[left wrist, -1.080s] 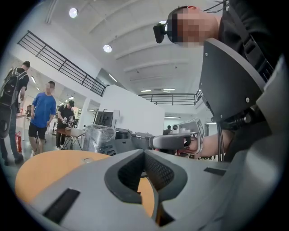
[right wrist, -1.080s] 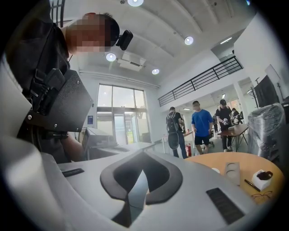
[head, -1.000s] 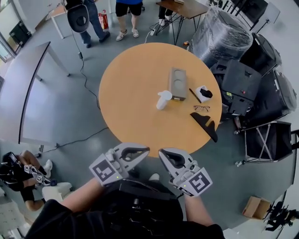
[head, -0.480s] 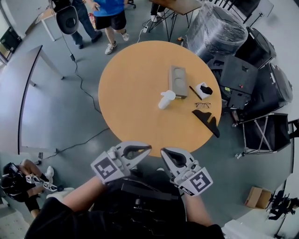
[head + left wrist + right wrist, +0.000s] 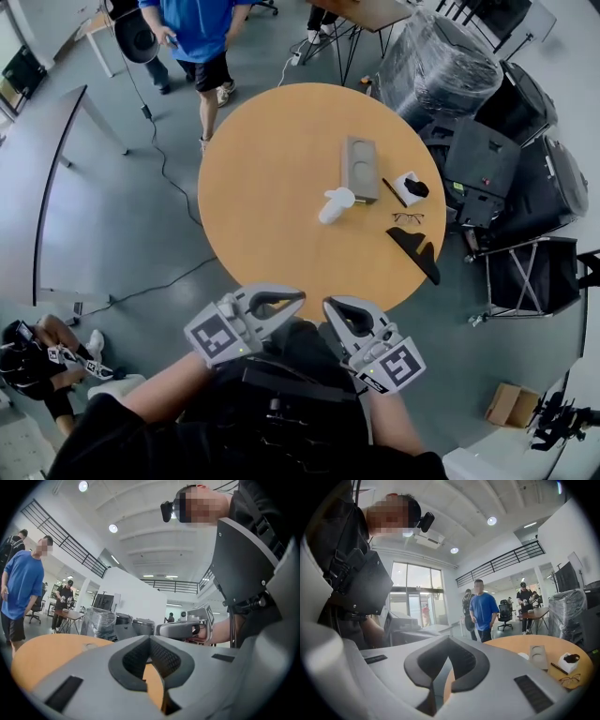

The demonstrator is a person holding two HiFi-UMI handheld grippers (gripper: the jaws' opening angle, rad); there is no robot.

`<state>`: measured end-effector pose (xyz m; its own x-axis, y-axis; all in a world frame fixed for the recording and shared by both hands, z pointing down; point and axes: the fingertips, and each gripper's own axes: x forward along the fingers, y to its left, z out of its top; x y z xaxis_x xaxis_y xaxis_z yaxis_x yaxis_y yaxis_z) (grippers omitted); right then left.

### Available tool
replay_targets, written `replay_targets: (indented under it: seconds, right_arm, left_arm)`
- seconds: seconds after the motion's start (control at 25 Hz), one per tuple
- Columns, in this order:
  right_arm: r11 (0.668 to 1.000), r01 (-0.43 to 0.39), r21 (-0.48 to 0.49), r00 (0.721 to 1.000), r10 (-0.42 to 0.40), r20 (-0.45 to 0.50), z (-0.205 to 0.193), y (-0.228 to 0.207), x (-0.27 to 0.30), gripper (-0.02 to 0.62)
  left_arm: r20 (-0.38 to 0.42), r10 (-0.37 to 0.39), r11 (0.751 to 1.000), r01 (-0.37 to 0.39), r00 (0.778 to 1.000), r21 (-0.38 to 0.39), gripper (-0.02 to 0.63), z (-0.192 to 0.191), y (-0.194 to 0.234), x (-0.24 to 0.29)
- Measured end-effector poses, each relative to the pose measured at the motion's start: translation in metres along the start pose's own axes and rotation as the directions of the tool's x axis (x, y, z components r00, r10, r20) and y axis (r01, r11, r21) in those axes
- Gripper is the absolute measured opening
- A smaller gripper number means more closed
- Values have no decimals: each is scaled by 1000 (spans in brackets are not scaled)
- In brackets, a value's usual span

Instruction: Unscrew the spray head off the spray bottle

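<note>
Held low before the torso, just off the near edge of the round wooden bench [image 5: 262,178]: L gripper [image 5: 296,300] & R gripper [image 5: 328,307], tips turned toward each other, close but apart. Both shut, pads together, nothing between. Same along own jaws: L gripper [image 5: 150,639] closed w/ bench top beyond and R gripper [image 5: 180,629] in a hand at mid-right; R gripper [image 5: 449,641] closed, empty.

On bench, right of centre: white spray bottle [image 5: 334,203], well apart from both grippers, untouched, wider end toward the grey tray [image 5: 359,169]. Upright or lying: cannot tell. Just beside the tray's near-left corner, maybe touching.

Tray w/ two round hollows. Right of it, a thin dark stick [image 5: 392,192], then a small white box [image 5: 410,186] w/ sth black on top. Nearer, a pair of glasses [image 5: 405,217], then a black angular piece [image 5: 414,251] by the bench's right edge.

Off bench: person in blue shirt [image 5: 192,28] standing on the grey floor at far left, cable [image 5: 173,178] trailing across floor, plastic-wrapped bundle [image 5: 436,61] & black cases [image 5: 487,159] at right. Lower left: another person [image 5: 33,352], crouched.
</note>
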<state>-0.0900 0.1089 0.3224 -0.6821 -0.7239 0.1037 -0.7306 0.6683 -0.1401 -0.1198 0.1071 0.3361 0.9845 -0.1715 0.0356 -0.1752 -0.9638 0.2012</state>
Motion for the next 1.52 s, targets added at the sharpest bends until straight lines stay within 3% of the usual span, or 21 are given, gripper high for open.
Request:
replay_targets:
  seconds: [0.44,0.84,1.24,1.52]
  right_arm:
    - [997,-82,0,997,82,-1,2,-63,4,11]
    - [988,-153,12,988,153,0,-2,-158,-10,11]
    - [973,-225,47,974,225,4,-9,-238,-24,11]
    - [952,-295,78,955,297,-4,-30,-271,-24,12]
  left_arm:
    - [-13,73,997,-73,997,21,7,2,32,52]
    - [-22,154,987,-153,988,46,8,1,70,138]
    - [-62,238,971,-238,969,16,8,-7,98,210]
    - [-89,296,955,-294,951,27,8,-26,111,240]
